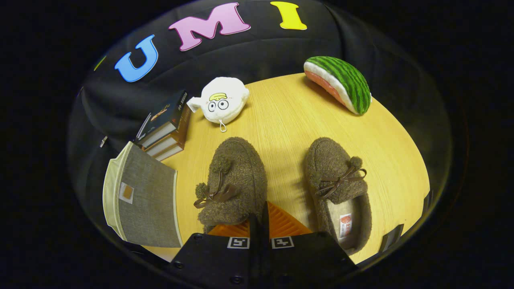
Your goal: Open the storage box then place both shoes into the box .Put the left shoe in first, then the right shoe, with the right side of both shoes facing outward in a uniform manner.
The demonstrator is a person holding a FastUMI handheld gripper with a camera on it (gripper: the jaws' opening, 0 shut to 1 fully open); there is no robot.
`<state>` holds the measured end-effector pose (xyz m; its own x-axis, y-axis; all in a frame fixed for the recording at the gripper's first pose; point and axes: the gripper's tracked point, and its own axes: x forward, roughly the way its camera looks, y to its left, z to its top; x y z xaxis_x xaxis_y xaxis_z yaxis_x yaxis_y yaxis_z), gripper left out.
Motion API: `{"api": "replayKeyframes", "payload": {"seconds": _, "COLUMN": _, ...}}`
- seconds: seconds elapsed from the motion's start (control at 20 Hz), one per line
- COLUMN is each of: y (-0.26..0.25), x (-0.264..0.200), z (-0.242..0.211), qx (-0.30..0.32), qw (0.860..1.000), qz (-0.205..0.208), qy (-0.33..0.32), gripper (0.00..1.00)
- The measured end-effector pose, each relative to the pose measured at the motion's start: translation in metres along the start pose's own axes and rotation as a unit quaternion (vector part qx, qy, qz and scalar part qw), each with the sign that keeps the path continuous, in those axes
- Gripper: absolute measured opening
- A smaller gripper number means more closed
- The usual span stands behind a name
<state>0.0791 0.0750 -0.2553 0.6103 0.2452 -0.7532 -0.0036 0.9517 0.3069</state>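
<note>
My tongs are closed, the two fingers pressed flat together with nothing between them, their tips sitting at the heel of one slipper, though whether they touch it I cannot tell. So the first step is the one in hand: the storage box is not yet opened. It lies at about nine o'clock from my fingers, a grey fabric box with a pale rim and a small tab on the face turned toward me; I cannot make out from here which face is the lid or how it lifts. Both slippers rest on the wooden table, toes pointing away from me. The nearer slipper lies just ahead of my fingertips at twelve o'clock, and the other slipper is at about two o'clock, well apart from the first, its lining showing. Which is the left shoe I judge by their placement only, the one nearer the box. Beyond them a stack of books stands at ten o'clock beside the box, a white plush toy at twelve, a watermelon cushion at one. Next I should swing toward nine o'clock, part the fingers, and take hold of the box's lid or tab before touching either shoe.
</note>
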Motion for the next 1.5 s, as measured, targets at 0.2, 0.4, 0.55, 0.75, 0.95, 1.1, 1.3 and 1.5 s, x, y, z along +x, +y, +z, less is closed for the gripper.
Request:
{"api": "replayKeyframes", "payload": {"seconds": 0.2, "y": 0.033, "x": -0.049, "z": 0.034, "qx": -0.015, "qw": 0.999, "qz": 0.025, "qy": -0.032, "gripper": 0.05}}
{"api": "replayKeyframes", "payload": {"seconds": 0.4, "y": 0.084, "x": -0.087, "z": 0.065, "qx": -0.018, "qw": 0.996, "qz": 0.062, "qy": -0.058, "gripper": 0.05}}
{"api": "replayKeyframes", "payload": {"seconds": 0.55, "y": 0.126, "x": -0.107, "z": 0.09, "qx": -0.024, "qw": 0.993, "qz": 0.088, "qy": -0.074, "gripper": 0.05}}
{"api": "replayKeyframes", "payload": {"seconds": 0.75, "y": 0.196, "x": -0.112, "z": 0.086, "qx": -0.046, "qw": 0.988, "qz": 0.128, "qy": -0.076, "gripper": 0.05}}
{"api": "replayKeyframes", "payload": {"seconds": 0.95, "y": 0.257, "x": -0.1, "z": 0.072, "qx": -0.044, "qw": 0.986, "qz": 0.15, "qy": -0.064, "gripper": 0.05}}
{"api": "replayKeyframes", "payload": {"seconds": 1.1, "y": 0.293, "x": -0.085, "z": 0.061, "qx": -0.025, "qw": 0.986, "qz": 0.153, "qy": -0.058, "gripper": 0.05}}
{"api": "replayKeyframes", "payload": {"seconds": 1.3, "y": 0.323, "x": -0.061, "z": 0.046, "qx": -0.007, "qw": 0.988, "qz": 0.142, "qy": -0.058, "gripper": 0.05}}
{"api": "replayKeyframes", "payload": {"seconds": 1.5, "y": 0.34, "x": -0.037, "z": 0.025, "qx": -0.015, "qw": 0.99, "qz": 0.127, "qy": -0.053, "gripper": 0.05}}
